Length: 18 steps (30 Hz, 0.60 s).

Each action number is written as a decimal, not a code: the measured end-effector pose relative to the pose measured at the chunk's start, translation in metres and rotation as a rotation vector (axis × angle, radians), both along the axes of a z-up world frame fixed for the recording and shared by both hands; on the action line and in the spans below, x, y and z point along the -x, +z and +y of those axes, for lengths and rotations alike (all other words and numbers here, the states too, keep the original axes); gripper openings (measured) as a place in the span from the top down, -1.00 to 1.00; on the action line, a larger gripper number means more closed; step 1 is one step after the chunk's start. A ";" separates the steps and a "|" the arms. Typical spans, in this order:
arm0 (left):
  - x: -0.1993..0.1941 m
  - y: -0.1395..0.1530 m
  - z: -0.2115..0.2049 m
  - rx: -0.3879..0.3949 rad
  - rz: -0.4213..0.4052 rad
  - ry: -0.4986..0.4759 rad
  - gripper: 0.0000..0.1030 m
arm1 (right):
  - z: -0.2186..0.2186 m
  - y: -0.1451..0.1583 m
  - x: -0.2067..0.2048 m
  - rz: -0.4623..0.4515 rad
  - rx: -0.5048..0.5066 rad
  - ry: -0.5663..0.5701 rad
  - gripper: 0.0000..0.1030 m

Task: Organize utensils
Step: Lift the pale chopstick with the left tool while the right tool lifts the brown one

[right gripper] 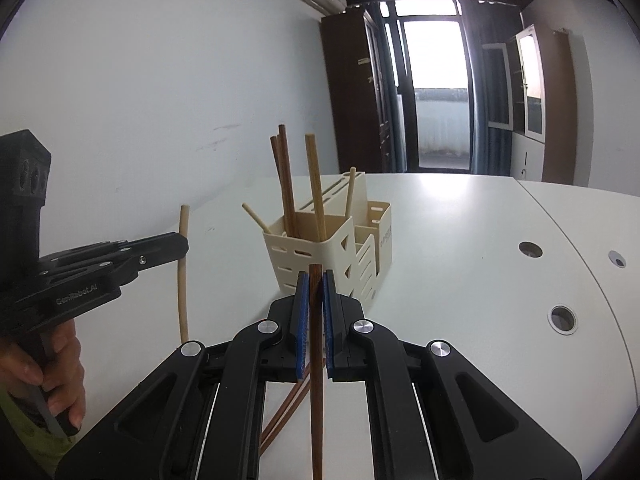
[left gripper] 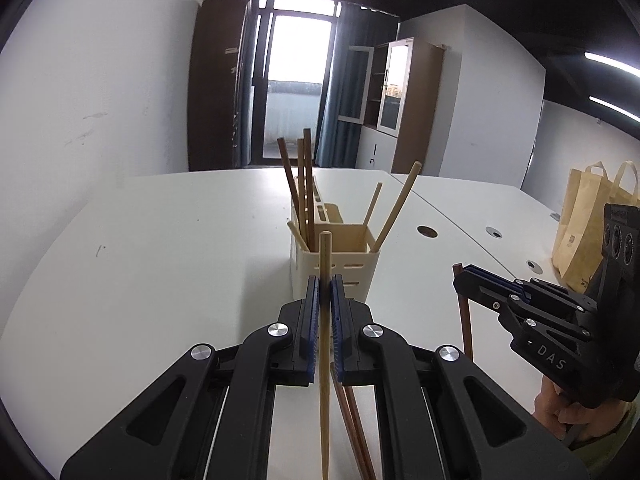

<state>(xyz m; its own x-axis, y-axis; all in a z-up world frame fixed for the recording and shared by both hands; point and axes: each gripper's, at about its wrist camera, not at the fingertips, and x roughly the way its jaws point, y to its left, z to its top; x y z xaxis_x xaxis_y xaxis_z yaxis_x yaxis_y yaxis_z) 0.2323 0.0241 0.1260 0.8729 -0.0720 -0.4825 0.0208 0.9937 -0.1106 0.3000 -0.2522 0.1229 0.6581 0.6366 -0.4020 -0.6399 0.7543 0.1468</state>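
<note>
Two grippers, one chopstick each, both above the white worktop (left gripper: 160,240).
Left gripper (left gripper: 325,280) jaws clamped on light chopstick (left gripper: 325,256); right gripper (right gripper: 314,278) jaws clamped on dark chopstick (right gripper: 316,360). Cream utensil holder (right gripper: 320,256) just ahead, holding several sticks. Two more dark sticks (right gripper: 286,412) lie below, probably on the worktop.

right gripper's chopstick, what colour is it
Dark brown chopstick, clearest in the right wrist view.

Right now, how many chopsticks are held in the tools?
2. A light chopstick is clamped in the left tool, and a dark chopstick is clamped in the right tool. Both stand roughly upright.
</note>
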 end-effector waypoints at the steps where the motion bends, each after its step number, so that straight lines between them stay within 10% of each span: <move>1: 0.000 0.004 -0.002 -0.005 -0.009 -0.003 0.89 | 0.000 0.004 0.000 -0.008 -0.002 0.002 0.85; 18: -0.004 0.048 -0.016 -0.056 -0.182 -0.006 0.89 | 0.000 0.051 0.001 -0.165 -0.122 0.045 0.85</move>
<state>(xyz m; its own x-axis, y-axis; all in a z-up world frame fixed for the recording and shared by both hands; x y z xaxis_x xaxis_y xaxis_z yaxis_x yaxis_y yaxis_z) 0.2361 0.0077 0.1741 0.9457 -0.0546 -0.3203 0.0409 0.9979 -0.0494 0.2990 -0.2527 0.1737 0.6782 0.7045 -0.2092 -0.6957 0.7072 0.1260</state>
